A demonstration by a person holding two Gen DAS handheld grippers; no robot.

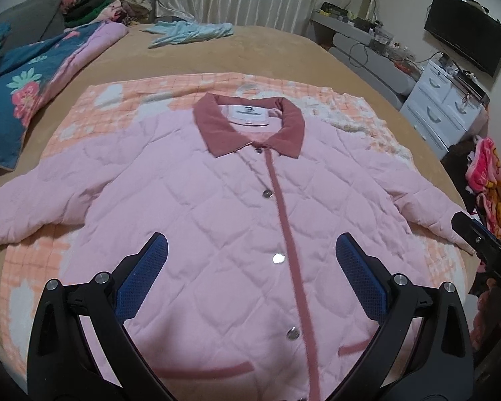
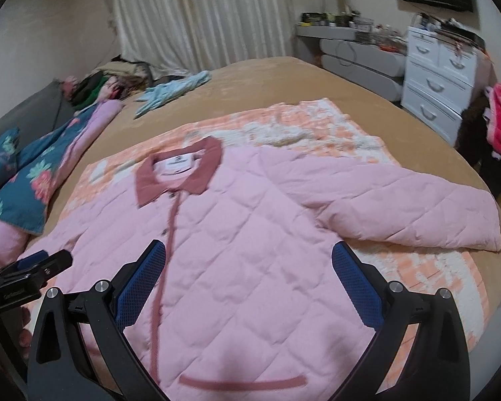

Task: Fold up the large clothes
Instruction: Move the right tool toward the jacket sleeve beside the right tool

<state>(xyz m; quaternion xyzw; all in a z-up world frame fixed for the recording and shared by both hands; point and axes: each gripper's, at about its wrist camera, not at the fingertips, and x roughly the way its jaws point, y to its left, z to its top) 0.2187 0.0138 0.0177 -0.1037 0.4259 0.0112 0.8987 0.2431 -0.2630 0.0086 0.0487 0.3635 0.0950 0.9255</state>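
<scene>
A: Where does the jacket sit?

B: The pink quilted jacket (image 1: 217, 220) lies flat, front up, on an orange-and-white checked blanket (image 1: 123, 100) spread over the tan bed (image 1: 267, 50). It fills the space beyond and between the left gripper (image 1: 251, 259) fingers, with the dark pink collar (image 1: 250, 127) farthest from the jaws.

A: And the jaws?

B: The left ones stand wide apart, holding nothing; the blue pads (image 1: 143, 277) hang above the jacket's lower front, the buttoned placket (image 1: 285, 227) running between them, nearer the right-hand pad. The right gripper (image 2: 248, 260) is just as wide and empty, above the same jacket, with the placket passing by its left-hand pad.

A: The sleeves?

B: In the right wrist view one sleeve (image 2: 410, 207) stretches out past the right-hand finger, lying on the blanket. In the left wrist view the other sleeve (image 1: 26, 210) reaches out beyond the left-hand finger.

A: Anything else near?

B: A floral quilt (image 1: 13, 90) lies well beyond the left-hand finger, a pale blue garment (image 1: 187, 31) far ahead, and white drawers (image 2: 437, 77) stand off past the right-hand finger.
</scene>
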